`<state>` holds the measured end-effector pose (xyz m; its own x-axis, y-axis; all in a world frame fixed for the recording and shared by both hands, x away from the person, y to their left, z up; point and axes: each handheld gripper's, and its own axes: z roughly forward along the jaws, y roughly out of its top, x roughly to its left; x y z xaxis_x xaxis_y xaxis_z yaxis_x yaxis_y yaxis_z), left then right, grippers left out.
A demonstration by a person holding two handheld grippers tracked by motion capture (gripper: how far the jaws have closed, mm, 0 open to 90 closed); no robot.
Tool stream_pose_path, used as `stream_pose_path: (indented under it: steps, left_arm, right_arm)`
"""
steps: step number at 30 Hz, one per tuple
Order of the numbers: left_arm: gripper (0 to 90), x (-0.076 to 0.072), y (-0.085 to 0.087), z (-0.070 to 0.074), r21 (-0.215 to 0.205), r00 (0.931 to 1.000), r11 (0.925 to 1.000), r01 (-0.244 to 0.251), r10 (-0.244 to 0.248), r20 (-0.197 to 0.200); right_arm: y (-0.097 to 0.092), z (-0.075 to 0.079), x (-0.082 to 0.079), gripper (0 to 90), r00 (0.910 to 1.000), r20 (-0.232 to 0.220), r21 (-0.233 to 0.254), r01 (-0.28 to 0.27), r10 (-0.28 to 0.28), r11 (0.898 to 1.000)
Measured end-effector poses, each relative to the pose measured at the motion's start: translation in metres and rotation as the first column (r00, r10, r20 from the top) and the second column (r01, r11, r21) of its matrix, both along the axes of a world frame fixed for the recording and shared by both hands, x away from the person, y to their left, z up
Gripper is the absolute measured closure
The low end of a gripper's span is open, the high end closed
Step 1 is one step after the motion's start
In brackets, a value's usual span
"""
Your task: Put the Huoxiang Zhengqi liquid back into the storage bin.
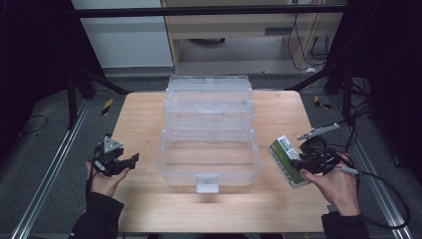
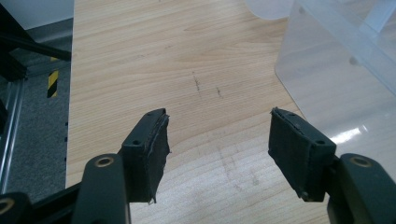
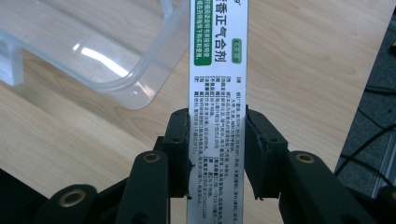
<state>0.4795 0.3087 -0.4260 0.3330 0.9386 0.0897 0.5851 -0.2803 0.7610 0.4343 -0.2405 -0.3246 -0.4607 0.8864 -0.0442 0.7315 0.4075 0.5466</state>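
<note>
A clear plastic storage box (image 1: 209, 134) with stepped tiers and a front latch stands in the middle of the wooden table (image 1: 149, 209). My right gripper (image 1: 303, 167) is shut on a flat green-and-white medicine box (image 1: 287, 160), held above the table to the right of the clear box. In the right gripper view both pads press the narrow printed side of the medicine box (image 3: 217, 93), with a corner of the clear box (image 3: 107, 60) at upper left. My left gripper (image 1: 124, 162) hovers left of the clear box, jaws open and empty (image 2: 217, 149).
The table's right edge drops to a grey floor with cables (image 1: 378, 174) and a metal rail. A black-and-yellow striped marker (image 2: 53, 83) lies beyond the left edge. Bare wood lies in front of the clear box.
</note>
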Motion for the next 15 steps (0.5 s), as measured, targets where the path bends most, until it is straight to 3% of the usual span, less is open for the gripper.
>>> stream_pose_path:
  steps: [4,15]
  left_arm:
    - [36.9,0.000,0.000,-0.001,0.000,1.0000,1.0000,0.000,0.000,-0.002]
    - [36.8,0.001,-0.001,-0.003,0.001,0.9999,1.0000,0.004,-0.004,-0.010]
  right_arm:
    - [0.001,0.011,0.001,64.7,0.9984,0.057,0.017,-0.009,0.008,1.000]
    - [0.011,0.031,0.006,64.9,0.9873,0.147,0.023,-0.065,0.061,0.998]
